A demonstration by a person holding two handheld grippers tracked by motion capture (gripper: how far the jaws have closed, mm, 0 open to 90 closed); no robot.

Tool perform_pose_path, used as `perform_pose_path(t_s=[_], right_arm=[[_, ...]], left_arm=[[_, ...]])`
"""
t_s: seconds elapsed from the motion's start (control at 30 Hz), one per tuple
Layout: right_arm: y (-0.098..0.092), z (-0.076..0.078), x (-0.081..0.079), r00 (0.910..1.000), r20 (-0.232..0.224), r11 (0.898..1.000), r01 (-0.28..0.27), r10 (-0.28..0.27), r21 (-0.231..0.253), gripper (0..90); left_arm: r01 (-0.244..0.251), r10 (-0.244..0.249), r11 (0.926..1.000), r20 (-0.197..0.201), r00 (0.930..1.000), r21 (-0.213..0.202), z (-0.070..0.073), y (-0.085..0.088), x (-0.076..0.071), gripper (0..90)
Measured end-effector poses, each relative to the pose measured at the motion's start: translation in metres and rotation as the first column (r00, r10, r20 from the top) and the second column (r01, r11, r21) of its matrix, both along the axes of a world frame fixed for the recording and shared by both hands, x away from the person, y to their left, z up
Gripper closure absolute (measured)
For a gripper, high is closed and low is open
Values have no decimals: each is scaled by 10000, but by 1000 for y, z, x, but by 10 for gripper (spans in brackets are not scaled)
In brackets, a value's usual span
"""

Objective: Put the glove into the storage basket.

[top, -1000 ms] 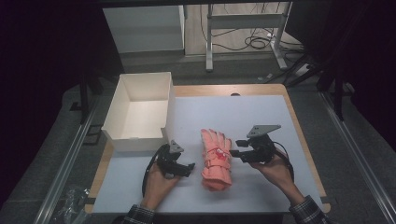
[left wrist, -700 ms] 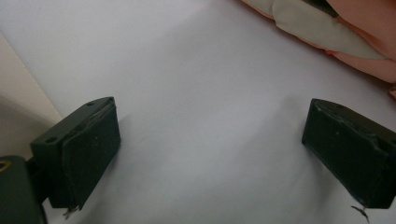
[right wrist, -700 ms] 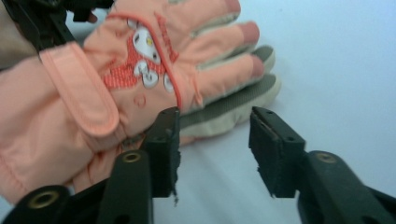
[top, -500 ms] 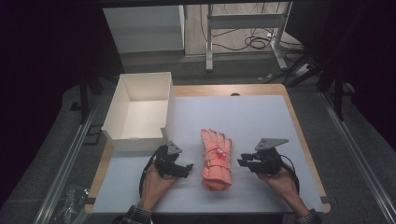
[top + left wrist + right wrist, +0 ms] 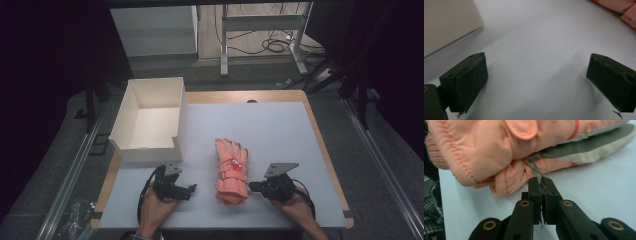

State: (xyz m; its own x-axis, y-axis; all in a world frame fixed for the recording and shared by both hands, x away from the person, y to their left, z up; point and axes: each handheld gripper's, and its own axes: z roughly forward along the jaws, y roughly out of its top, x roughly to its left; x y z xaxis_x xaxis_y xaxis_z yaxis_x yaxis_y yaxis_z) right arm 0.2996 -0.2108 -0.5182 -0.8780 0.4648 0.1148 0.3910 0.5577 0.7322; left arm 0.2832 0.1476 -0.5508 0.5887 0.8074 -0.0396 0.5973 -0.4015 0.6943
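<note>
A pair of salmon-pink padded gloves lies stacked on the white table top, cuffs toward the person. My right gripper sits low at the cuff end on the right side. Its jaws have just been closing. In the right gripper view the right gripper is shut on a thin grey loop coming out of the gloves. My left gripper rests left of the gloves, apart from them. The left gripper is open over bare table, with a glove edge at the upper right.
An open white box stands at the back left of the table, just beyond the left hand; its wall shows in the left gripper view. The wooden table edge runs along the right. A checked sleeve shows behind the gloves.
The right gripper came down and toward the near edge, to the gloves' cuff end, and its jaws closed. The left gripper drifted slightly toward the near edge.
</note>
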Motion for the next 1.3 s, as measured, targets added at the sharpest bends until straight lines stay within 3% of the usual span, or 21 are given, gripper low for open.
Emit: perform_pose_path(t_s=[0.47,1.0,1.3], right_arm=[[30,-8,0,9987,-146,9988,-496,495,-18,859],[75,-10,7,9996,-28,9995,-299,298,-68,868],[87,-11,13,9995,35,9995,-315,315,-44,872]], left_arm=[[-3,3,10000,-34,10000,-87,0,1,0,31],[2,-3,10000,-45,10000,-79,0,1,1,31],[13,-14,10000,-55,10000,-57,0,1,0,32]])
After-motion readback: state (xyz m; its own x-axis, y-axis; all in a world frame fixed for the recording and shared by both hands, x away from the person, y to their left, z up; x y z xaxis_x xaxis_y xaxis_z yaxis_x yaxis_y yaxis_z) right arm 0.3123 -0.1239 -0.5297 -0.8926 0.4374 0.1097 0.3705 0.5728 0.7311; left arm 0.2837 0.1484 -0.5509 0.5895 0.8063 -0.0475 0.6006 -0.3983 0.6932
